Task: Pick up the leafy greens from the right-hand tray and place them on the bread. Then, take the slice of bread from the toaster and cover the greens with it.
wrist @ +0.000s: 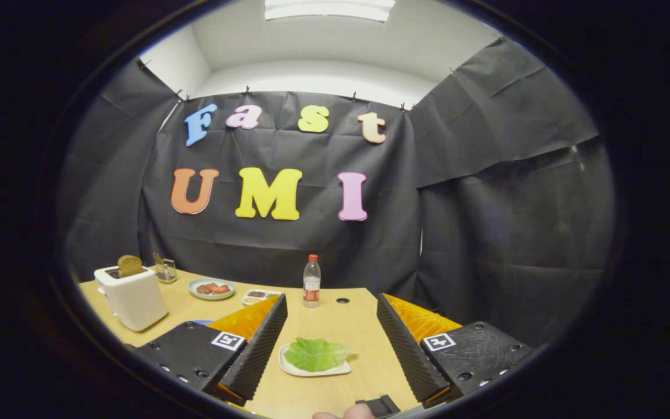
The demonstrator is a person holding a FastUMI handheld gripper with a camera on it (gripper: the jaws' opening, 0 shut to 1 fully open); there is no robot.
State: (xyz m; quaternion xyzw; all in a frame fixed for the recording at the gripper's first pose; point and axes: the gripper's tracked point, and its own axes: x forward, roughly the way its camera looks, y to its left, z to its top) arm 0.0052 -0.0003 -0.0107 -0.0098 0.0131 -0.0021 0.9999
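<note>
1. Black cloth walls [288, 233] enclose the booth on three sides, with a white ceiling and a light panel [329, 9] above.
2. Table [346, 320]: light wood top, carrying all items listed below.
3. Gripper [330, 343]: jaws set wide apart, holding nothing, hovering above the table.
4. Toaster [132, 297]: white, far to the left of the fingers, with a bread slice [129, 265] standing upright in its slot.
5. Tray [312, 368]: white, lying on the table between the two fingers.
6. Greens [317, 354]: one leaf resting on the tray, untouched by either finger.
7. Plate [211, 289]: beyond the left finger, holding reddish food pieces.
8. Bottle [312, 281]: upright, beyond the fingers, near the back edge.
9. Small dish [259, 297]: just right of the plate, contents unclear.
10. Wire rack [164, 269]: behind the toaster.
</note>
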